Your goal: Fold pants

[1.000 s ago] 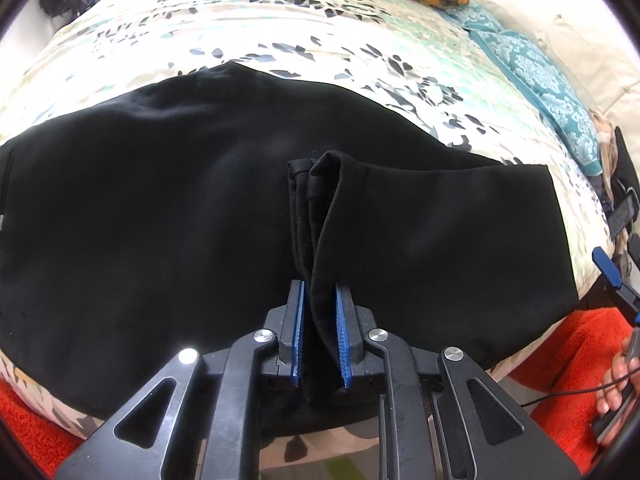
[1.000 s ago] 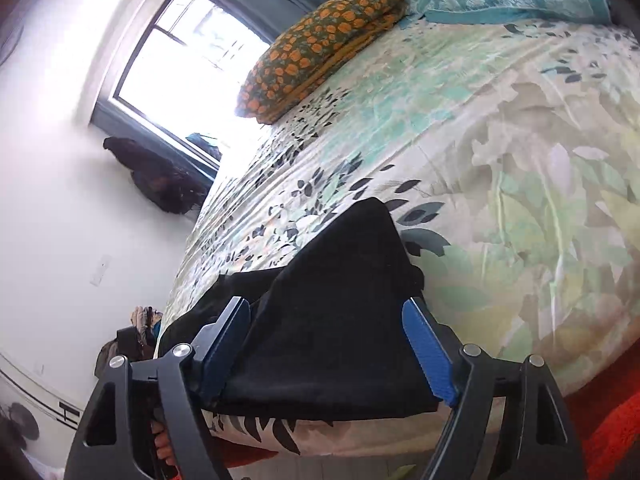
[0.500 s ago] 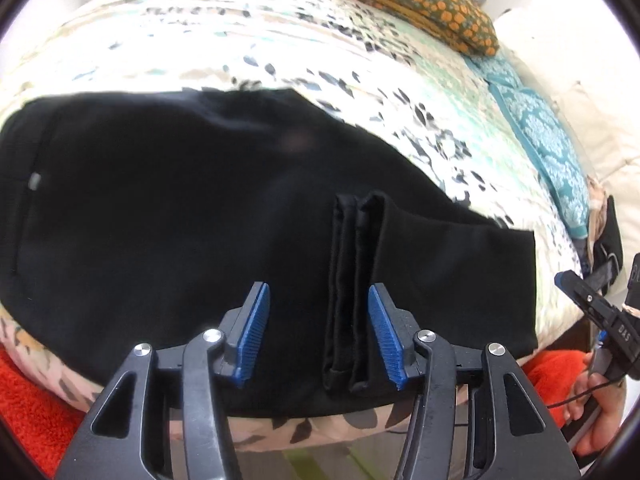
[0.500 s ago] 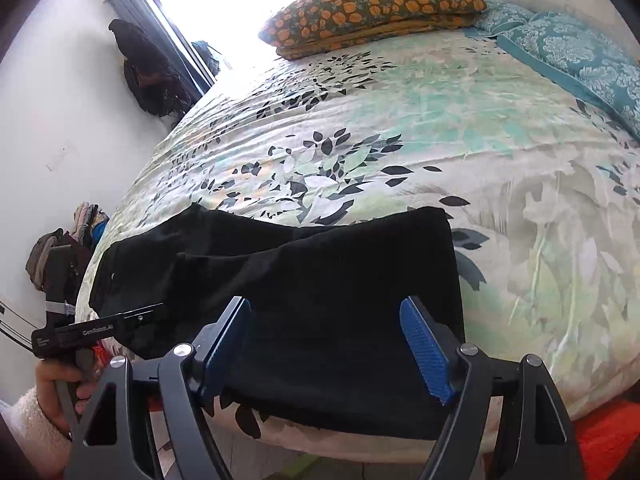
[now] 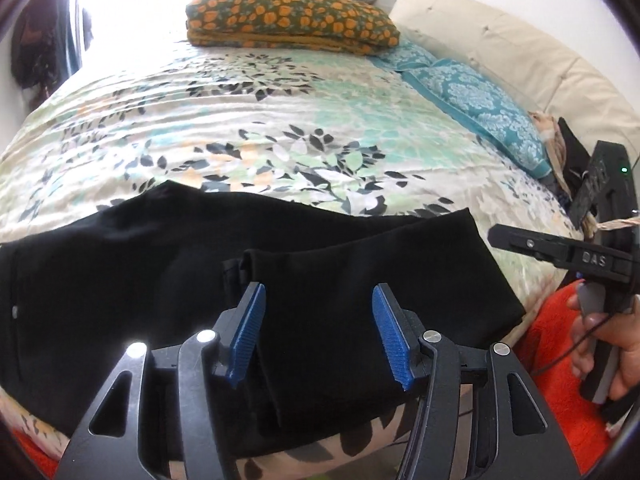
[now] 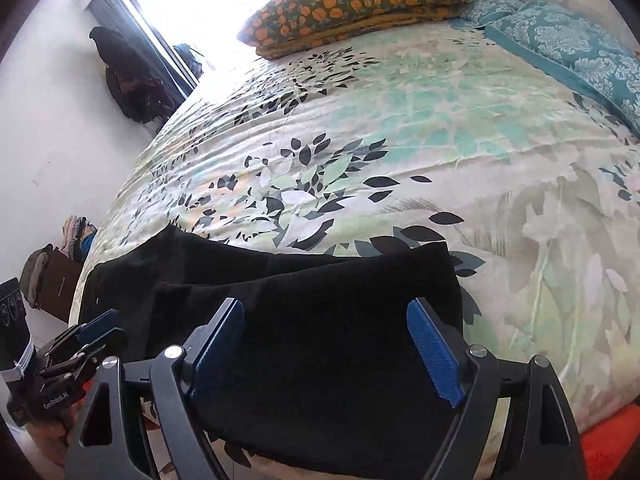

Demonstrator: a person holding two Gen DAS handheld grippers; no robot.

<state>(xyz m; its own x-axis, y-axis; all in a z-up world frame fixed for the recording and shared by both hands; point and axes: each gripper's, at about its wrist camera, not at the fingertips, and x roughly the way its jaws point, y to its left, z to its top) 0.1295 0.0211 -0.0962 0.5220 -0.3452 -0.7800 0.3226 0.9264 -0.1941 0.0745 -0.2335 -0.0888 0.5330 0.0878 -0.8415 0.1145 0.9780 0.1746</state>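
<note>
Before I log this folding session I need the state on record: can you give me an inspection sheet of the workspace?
Surface: bed with a floral bedspread, lightly wrinkled.
Job's things: black pants lie flat along the near edge, the leg end folded back over the rest.
Clutter: orange-flowered pillow and teal pillow at the far side, apart from the pants.
Grippers: left hand-held gripper open above the folded layer, gripping nothing; right hand-held gripper open above the pants, gripping nothing.
Cables: a thin dark cable hangs by the person's hand.
Surroundings: bright window, dark clothing on the wall, cream headboard, red rug.
</note>
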